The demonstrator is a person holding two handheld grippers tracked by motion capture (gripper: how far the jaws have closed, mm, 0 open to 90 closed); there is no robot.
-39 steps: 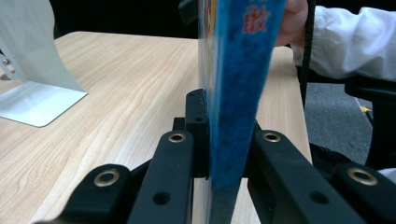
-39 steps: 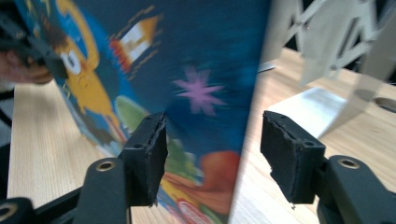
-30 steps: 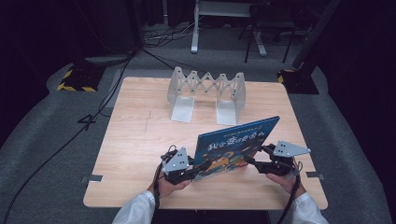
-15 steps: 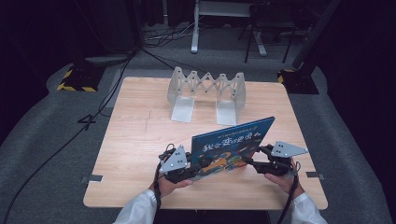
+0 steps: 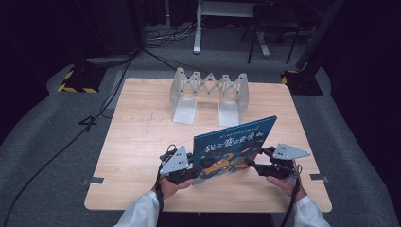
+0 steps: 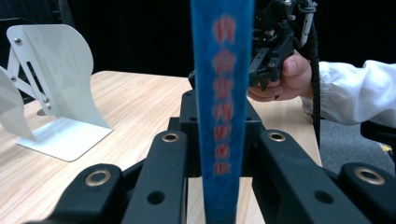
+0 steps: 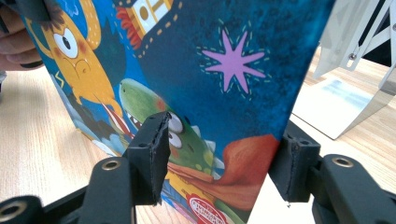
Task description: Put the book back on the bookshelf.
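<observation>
Book (image 5: 234, 146) stands upright at the table's (image 5: 132, 142) six o'clock edge, pinched by the left claw (image 5: 189, 171), the right claw (image 5: 253, 165) spread around it; next, carry toward the rack (image 5: 208, 92) at twelve.

I'm seeing white sleeves (image 5: 142, 215), and each black tool is carrying a grey triangular plate (image 5: 176, 160) and trailing a black cable (image 5: 289, 201).

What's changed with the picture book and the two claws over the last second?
The picture book has tipped a little: its raised right corner sits lower than a second ago. The left claw is still shut on its spine edge, and the right claw still has the other edge between its jaws. Both hands and the bookend rack stayed put.
</observation>
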